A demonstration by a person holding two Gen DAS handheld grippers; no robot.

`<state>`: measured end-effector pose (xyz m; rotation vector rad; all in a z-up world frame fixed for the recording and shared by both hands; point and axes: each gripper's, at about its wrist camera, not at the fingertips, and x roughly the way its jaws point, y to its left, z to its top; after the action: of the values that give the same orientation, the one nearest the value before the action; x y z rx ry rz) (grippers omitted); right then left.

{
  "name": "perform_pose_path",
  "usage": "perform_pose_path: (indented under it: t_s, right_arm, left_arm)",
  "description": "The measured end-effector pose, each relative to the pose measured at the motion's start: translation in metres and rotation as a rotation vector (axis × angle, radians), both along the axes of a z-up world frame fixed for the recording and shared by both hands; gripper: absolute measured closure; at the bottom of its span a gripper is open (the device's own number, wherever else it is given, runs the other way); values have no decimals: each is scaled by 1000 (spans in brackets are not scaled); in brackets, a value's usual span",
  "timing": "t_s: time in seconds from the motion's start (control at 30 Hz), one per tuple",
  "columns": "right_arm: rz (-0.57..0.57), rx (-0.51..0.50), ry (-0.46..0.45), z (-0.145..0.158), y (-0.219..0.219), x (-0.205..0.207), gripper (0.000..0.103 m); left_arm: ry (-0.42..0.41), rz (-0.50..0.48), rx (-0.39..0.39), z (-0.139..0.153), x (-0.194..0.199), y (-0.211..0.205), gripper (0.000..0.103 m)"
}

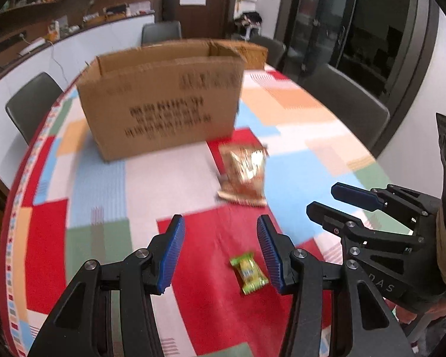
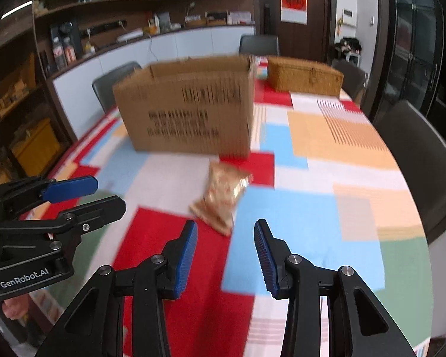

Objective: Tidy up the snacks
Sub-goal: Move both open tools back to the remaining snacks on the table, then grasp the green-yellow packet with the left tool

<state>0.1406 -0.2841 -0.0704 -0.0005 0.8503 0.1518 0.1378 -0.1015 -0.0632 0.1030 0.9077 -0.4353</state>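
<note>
We judge the task far from finished, perhaps barely begun: two snacks lie loose on the patchwork cloth (image 1: 193, 172), and we cannot see inside the box (image 1: 163, 98), so whether anything is packed there we cannot tell.

The left gripper (image 1: 221, 254) has its jaws spread with nothing pinched. The candy (image 1: 249, 272) lies low in the left view, just inside the right-hand pad. The right gripper (image 2: 226, 257) is likewise spread and empty; the bag (image 2: 223, 196) sits just above its tips, mid-frame, between the gripper and the box (image 2: 190, 107).

The candy is a small green-and-yellow wrapper with crimped ends, lying flat and askew. The bag (image 1: 243, 172) is a glossy gold-brown pouch, crinkled and blurred. A woven basket (image 2: 304, 78) stands upper right in the right view, behind the box.
</note>
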Motion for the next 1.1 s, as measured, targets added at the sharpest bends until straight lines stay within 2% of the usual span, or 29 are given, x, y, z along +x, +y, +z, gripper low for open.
perform_pose_path:
  t_s: [0.27,0.47,0.57,0.73,0.87,0.97,1.1]
  right_arm:
    - [-24,4,142,-44,-12,-21,62]
    - [-44,29,207,-64,-16,-28,62]
    - [-40,36,222,-69,-14,-28,62]
    - [-33,38,223,-71,-12,-27,62]
    - [-39,42,225,-72,-13,-24,62]
    - [-42,42,225,-72,-13,-23,62]
    - [-46,44,227,-72,-13,-21,62]
  left_arm:
    - [87,-53,29,-34,-13,-15,53]
    - [141,-64,32,-49,-12,-20,55]
    - [168,-79,37,-56,-11,-24,57]
    - [179,-81,54,-64,-7,-28,64]
    - [173,-84,81,-68,-5,-33,65]
    - [179,-95,91,-72,-4,-36,69]
    - [184,-95,96,-76,-3,-36,80]
